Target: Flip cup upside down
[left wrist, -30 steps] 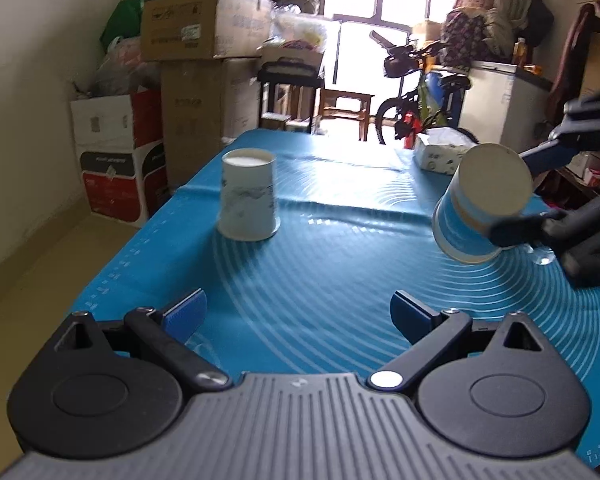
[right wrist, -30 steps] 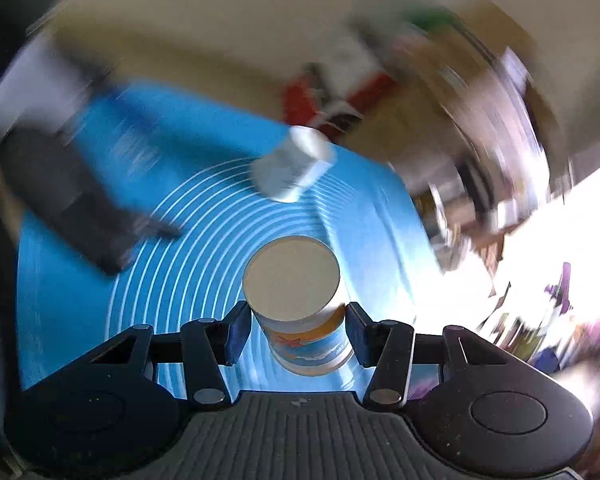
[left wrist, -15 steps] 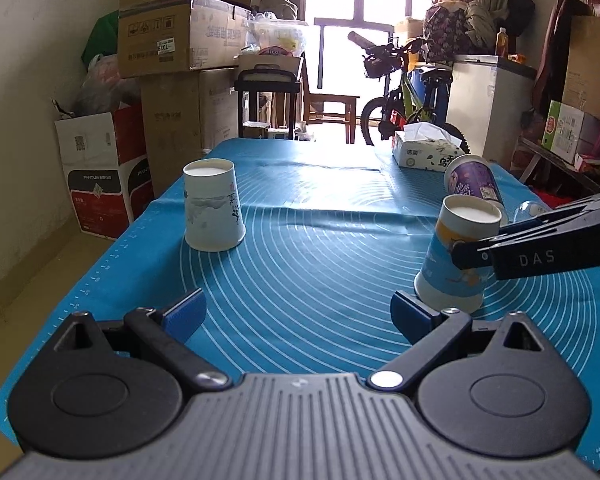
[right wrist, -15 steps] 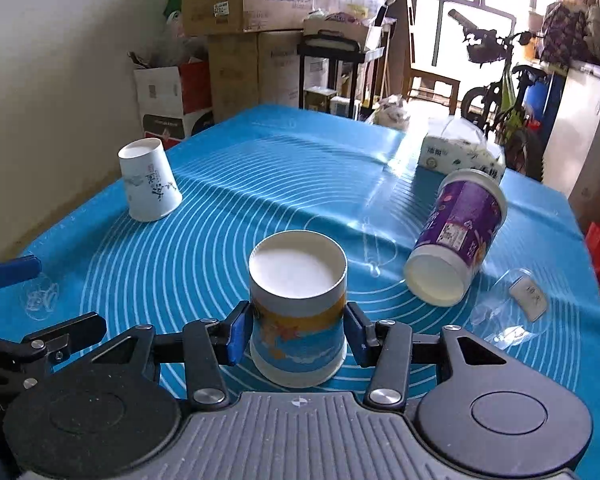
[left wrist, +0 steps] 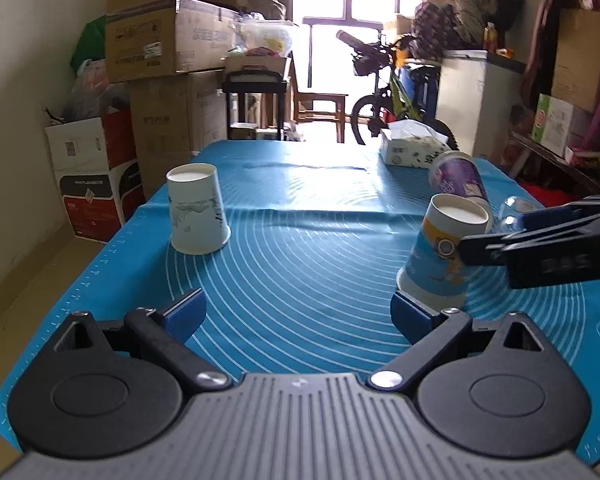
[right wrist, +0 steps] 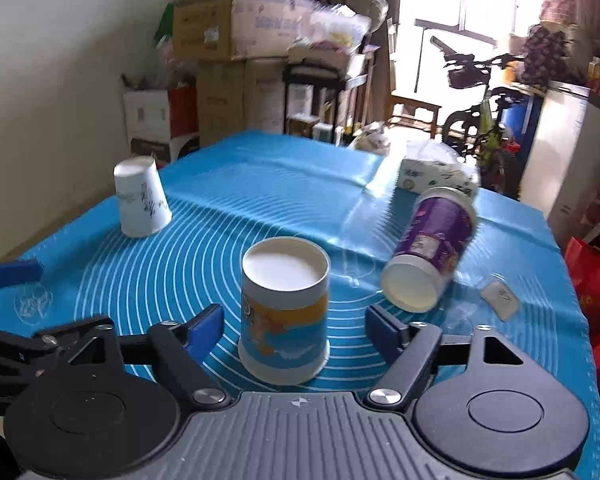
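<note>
A blue and orange paper cup (right wrist: 284, 320) stands upside down on the blue mat (right wrist: 228, 216), base up. My right gripper (right wrist: 294, 330) is open, with a finger apart from the cup on each side. The cup also shows in the left wrist view (left wrist: 444, 256), with the right gripper (left wrist: 540, 244) beside it. My left gripper (left wrist: 298, 314) is open and empty above the mat's near edge. A white paper cup (left wrist: 196, 214) stands upside down at the left; it also shows in the right wrist view (right wrist: 140, 202).
A purple cup (right wrist: 432, 250) lies on its side to the right of the blue and orange cup. A tissue box (right wrist: 436, 174) sits at the mat's far right. A clear glass (left wrist: 512, 210) lies behind the right gripper. Boxes and a bicycle stand beyond the table.
The right gripper turned the blue and orange cup over, set it upside down on the mat, then opened and let it go. The left gripper stayed open.
</note>
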The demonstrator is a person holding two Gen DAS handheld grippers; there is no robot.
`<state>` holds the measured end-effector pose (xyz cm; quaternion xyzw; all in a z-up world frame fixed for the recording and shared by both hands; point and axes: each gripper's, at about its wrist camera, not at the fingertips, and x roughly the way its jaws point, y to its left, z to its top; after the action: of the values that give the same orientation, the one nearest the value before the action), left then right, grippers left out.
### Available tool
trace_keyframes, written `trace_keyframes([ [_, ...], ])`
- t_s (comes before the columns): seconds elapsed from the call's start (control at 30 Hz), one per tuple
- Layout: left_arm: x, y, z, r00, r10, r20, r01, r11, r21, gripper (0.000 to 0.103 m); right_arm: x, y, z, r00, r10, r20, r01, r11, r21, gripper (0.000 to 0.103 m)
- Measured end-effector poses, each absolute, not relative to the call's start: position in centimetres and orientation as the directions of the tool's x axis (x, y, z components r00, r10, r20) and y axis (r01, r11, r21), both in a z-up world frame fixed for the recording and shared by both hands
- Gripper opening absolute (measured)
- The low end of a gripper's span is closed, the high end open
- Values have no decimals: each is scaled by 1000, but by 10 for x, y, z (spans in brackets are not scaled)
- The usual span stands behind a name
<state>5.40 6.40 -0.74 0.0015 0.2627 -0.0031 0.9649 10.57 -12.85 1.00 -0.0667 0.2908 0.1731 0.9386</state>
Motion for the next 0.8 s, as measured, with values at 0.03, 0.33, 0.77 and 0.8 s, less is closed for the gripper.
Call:
trace_keyframes([
  [0.03,52,62,-5,864,-4,-503,7,1000,6,98,97,-133,13,784,286,-551,-350,937,-11,95],
  [0.33,20,50,12,882,-25,-471,37,999,16,98,28,-182,22,851,263,-455,-237,965,114,103],
  [0.77,-14,34,18,888,-23,-459,45,998,38,98,-20,-197,15,861,255,-441,-245,966,80,103],
  [0.8,-15,32,18,888,-23,-458,47,998,41,98,-21,-195,16,862,253,-439,-246,966,73,103],
])
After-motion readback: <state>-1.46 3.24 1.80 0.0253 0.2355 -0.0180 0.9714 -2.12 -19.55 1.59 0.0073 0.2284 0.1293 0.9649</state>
